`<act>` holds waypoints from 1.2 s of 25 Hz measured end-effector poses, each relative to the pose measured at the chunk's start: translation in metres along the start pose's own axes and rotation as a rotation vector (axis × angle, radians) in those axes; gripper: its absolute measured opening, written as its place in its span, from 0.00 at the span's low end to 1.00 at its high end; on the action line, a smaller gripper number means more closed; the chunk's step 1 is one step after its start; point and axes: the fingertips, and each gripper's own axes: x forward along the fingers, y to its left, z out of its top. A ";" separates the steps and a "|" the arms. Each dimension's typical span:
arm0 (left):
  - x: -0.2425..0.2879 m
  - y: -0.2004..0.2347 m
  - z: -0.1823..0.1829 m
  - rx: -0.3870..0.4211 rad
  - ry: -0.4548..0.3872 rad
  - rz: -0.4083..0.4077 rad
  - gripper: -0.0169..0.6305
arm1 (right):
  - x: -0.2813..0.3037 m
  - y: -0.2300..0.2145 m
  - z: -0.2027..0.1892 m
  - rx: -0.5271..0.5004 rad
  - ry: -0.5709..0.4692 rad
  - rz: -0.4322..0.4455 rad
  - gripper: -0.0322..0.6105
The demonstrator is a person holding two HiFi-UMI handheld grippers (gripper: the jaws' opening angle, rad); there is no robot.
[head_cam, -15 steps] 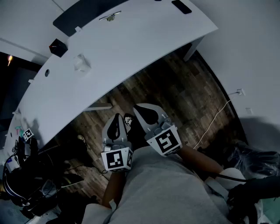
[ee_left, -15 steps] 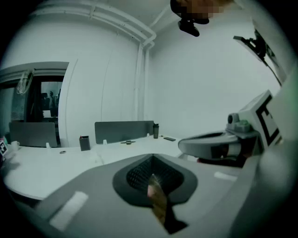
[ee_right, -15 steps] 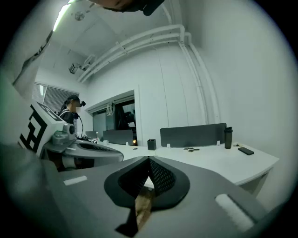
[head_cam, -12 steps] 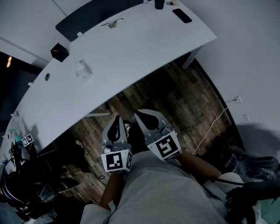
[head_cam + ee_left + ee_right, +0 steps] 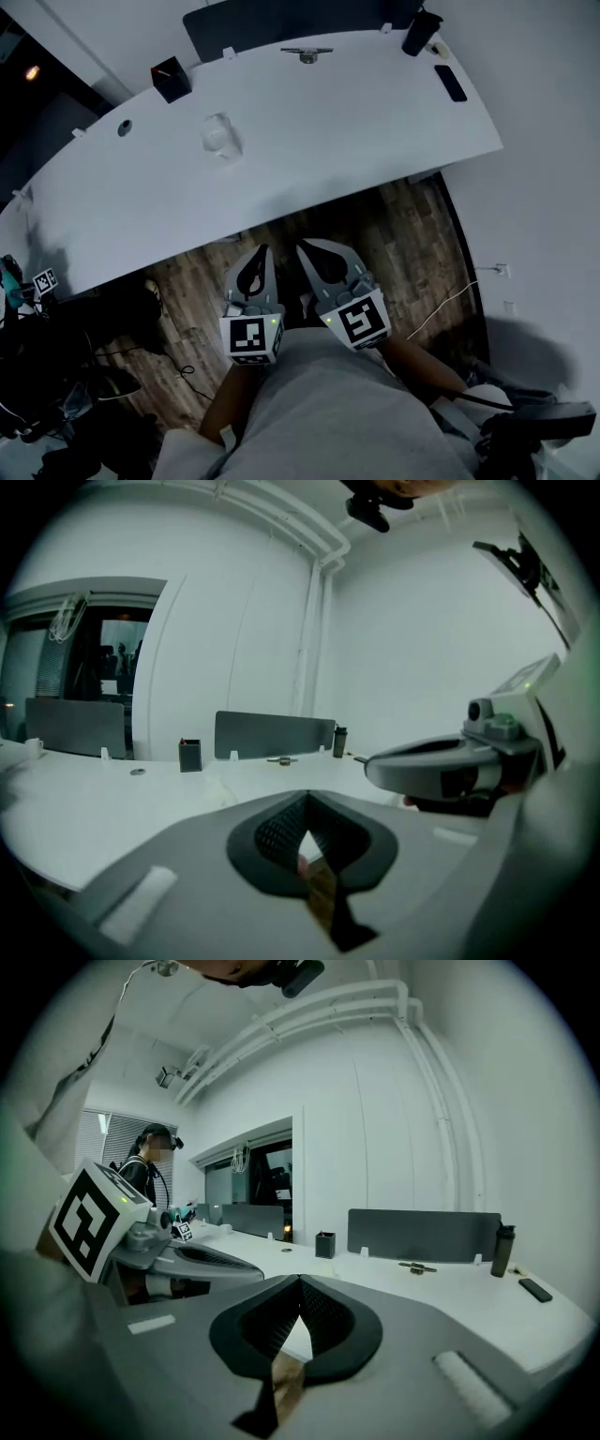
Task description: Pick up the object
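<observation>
Approach step. The left claw and right claw are both pressed together and empty, over the floor on the near side of the desk. The likeliest target, a small clear item, sits mid-desk, well apart. The next move calls for reaching far and spreading one claw.

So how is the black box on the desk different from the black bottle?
The black box is squat and square; the black bottle is taller and round. In the head view, the box stands by the left end of the grey divider, the bottle by its right end. Both are dark and stand on the white desk.
</observation>
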 end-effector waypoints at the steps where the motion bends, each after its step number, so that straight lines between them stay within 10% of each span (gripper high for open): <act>1: 0.004 0.010 0.001 -0.011 0.005 0.000 0.03 | 0.011 0.001 0.004 -0.019 0.011 0.012 0.05; 30: 0.099 0.151 0.033 -0.043 0.098 0.006 0.03 | 0.185 -0.013 0.048 -0.047 0.107 0.129 0.05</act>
